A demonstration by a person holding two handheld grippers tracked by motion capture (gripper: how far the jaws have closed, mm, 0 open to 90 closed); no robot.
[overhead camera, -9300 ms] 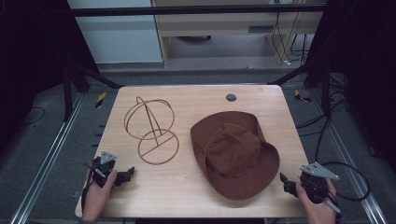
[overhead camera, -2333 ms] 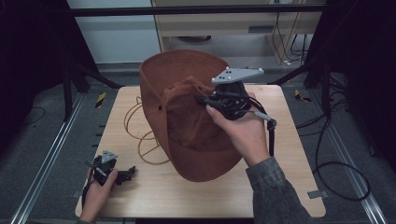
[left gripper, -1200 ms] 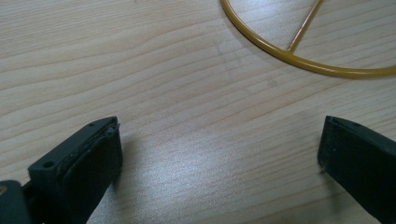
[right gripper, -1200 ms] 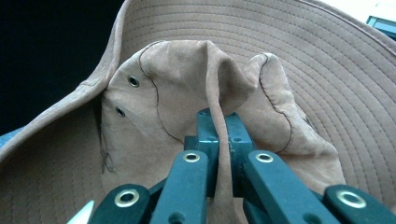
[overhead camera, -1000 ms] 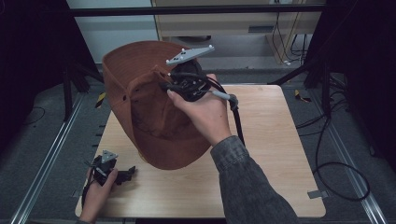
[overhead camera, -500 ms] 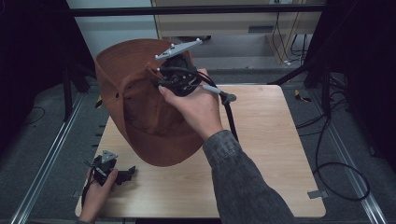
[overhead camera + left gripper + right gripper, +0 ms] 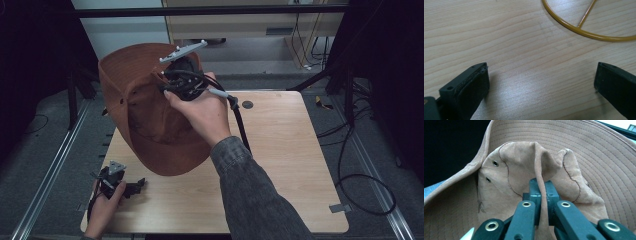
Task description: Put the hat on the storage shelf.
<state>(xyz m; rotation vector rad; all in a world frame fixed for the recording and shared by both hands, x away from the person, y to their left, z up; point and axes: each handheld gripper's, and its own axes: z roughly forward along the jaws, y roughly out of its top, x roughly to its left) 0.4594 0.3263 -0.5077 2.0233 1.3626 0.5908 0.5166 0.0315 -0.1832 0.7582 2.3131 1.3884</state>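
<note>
Currently the right tongs are pinching a brown suede hat by its crown crease, carrying it aloft, seemingly toward the wire stand. Left tongs are resting agape on the counter, gripping nothing.

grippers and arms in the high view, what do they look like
The right gripper is black, topped by a grey three-cornered plate, with a black cable trailing off it; the arm behind it wears a grey denim-like sleeve. The left gripper is black too, with a smaller grey plate; its pads are dark and flat.
</note>
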